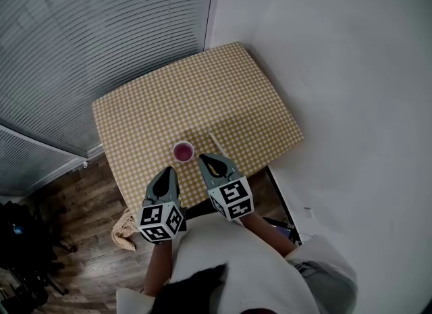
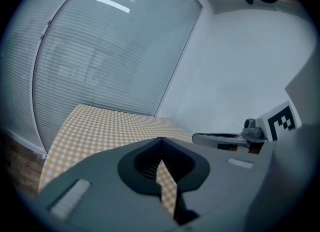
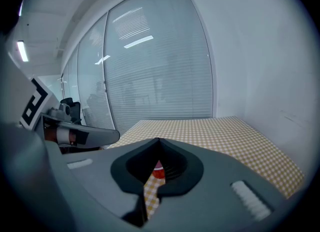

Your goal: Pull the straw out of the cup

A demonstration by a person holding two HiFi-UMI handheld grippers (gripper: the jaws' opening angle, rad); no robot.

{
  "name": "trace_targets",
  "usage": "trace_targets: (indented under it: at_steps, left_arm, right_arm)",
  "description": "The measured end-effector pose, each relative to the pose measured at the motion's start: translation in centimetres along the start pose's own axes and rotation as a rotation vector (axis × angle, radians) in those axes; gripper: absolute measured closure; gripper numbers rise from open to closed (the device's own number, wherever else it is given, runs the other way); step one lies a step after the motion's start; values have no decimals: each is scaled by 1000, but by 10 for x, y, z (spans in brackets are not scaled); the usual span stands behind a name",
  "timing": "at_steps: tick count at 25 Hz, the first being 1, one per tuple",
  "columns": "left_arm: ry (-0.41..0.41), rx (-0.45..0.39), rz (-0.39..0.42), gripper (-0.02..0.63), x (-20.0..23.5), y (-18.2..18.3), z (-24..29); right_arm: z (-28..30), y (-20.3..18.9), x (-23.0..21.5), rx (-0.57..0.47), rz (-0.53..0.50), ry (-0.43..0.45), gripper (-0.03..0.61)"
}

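Your left gripper (image 1: pixel 171 169) and right gripper (image 1: pixel 202 159) were both closed on nothing, with tips at the cup's (image 1: pixel 183 150) 7 and 4 o'clock. The straw (image 1: pixel 215 142) seemed to lie flat on the cloth (image 1: pixel 202 90) at the cup's 3 o'clock, apart from it. Judged light, thin, slick and crushable; you'd pinch it gently near one end.

Head cam is looking steeply down from high up, taking in the whole worktop (image 1: pixel 155 113) w/ left tongs (image 1: pixel 169 171) & right tongs (image 1: pixel 206 161) at frame bottom. Each tongs cam is riding close behind its jaws, facing low across the worktop twd the blinds (image 2: pixel 100 51). All 3 views are sharing the checked top, and each tongs cam is catching the other tongs at its edge.
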State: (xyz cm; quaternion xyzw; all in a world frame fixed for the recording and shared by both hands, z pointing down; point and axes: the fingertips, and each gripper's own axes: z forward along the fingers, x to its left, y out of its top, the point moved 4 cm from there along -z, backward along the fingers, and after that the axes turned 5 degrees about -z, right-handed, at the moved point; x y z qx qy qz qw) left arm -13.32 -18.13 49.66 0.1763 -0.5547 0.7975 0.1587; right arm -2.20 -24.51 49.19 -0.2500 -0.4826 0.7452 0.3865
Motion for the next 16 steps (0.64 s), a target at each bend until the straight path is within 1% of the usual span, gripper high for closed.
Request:
trace_targets:
  at_steps: [4,10,16]
  left_arm:
    - [-6,3,3,600,-1,-1,2]
    - [-6,5,8,600,-4,-3,0]
    - [4,11,15,600,2,-5,0]
  right_arm:
    - [0,-1,-1,1,0,-6,573]
    - [-3,1,2,-3,-12,1,572]
    - [4,-2,6,2,-17,17,572]
